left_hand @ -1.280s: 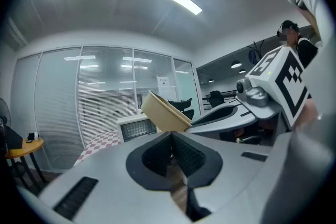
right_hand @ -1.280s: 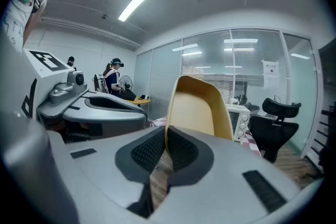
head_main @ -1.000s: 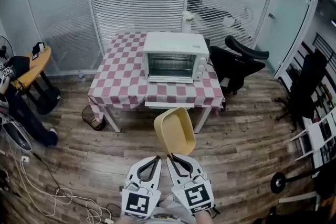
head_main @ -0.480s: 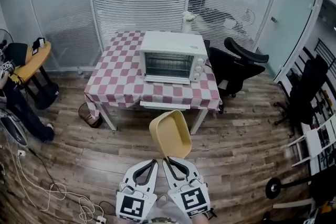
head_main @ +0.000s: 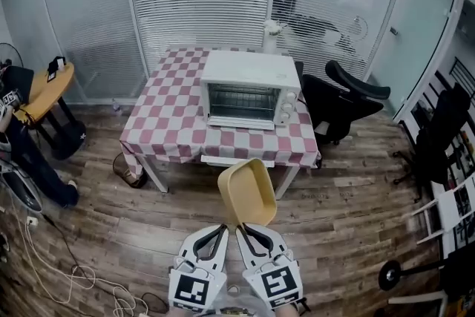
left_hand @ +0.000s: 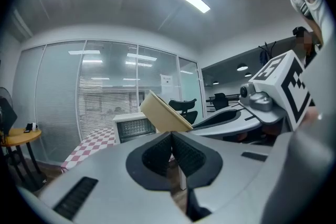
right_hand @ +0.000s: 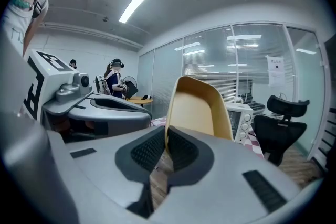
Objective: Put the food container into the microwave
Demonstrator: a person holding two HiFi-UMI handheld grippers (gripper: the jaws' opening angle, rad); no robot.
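The food container [head_main: 247, 191], a yellow tub, was held tilted up in the lower centre of the head view, above the wooden floor [head_main: 349, 211] and well apart from the microwave [head_main: 249, 87]. The right gripper [head_main: 239, 224] had its jaws closed narrowly on the container's near rim. In the right gripper view the rim of the container [right_hand: 197, 108] ran down between the two pads of the right gripper [right_hand: 166, 136], and the tub rose above them with its open side facing the camera. The left gripper [head_main: 224, 226] lay just beside the right one, its tips close under the container. In the left gripper view the jaws of the left gripper [left_hand: 171, 136] were pressed together with nothing between them, and the container [left_hand: 164, 114] showed beyond them, toward the upper left.

The microwave stood at upper centre on a table [head_main: 172, 122] with a red-and-white check cloth, its door shut. A stretch of floor lay between the grippers and the table. A black office chair [head_main: 343, 99] stood just right of the table. A round wooden side table [head_main: 46, 89] stood at the left edge, and loose cables [head_main: 70, 275] lay on the floor at lower left.

The container's inside showed only bare yellow surface. What lay behind the microwave door could not be made out.
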